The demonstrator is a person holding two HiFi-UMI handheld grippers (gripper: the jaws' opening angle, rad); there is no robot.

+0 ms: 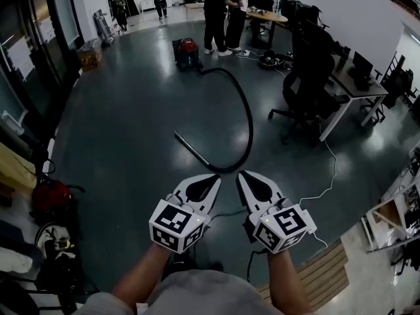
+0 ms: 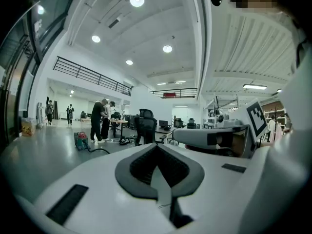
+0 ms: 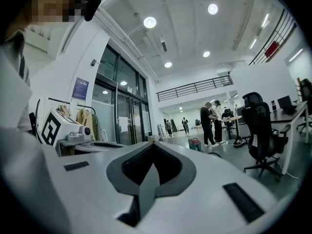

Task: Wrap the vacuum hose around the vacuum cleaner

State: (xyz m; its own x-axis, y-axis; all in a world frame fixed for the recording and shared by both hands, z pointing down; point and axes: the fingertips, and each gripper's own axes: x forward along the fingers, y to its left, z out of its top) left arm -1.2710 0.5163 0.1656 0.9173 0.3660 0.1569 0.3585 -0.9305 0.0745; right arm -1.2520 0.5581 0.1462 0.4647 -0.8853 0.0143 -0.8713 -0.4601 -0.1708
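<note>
1. Left gripper [image 1: 211, 178]: jaws closed together with nothing between them, held low in front of the person and aimed out across the floor.
2. Right gripper [image 1: 242, 174]: jaws likewise closed and empty, close beside the left one with tips nearly level.
3. Vacuum hose [image 1: 250, 123]: black, lying slack on the dark floor in one wide open loop. Its nearest bend lies just beyond both gripper tips. Its rigid wand [image 1: 190, 148] rests ahead and left of the left gripper.
4. Vacuum cleaner [image 1: 187, 52]: red-topped, well ahead of both grippers at the far end of the hose, close to two standing people [image 1: 220, 12].
5. Progress, judged: wrapping not begun; hose untouched.
6. Hazard: closed jaws cannot take the hose and would only nudge it aside; they must be opened first.
7. Hazard: hauling on the near bend may drag or tip the distant cleaner.
8. Hazard: the loose wand could swing towards the office chair [image 1: 305, 90] right of the right gripper.
9. Hazard: black hose on dark floor is easily misjudged.
</note>
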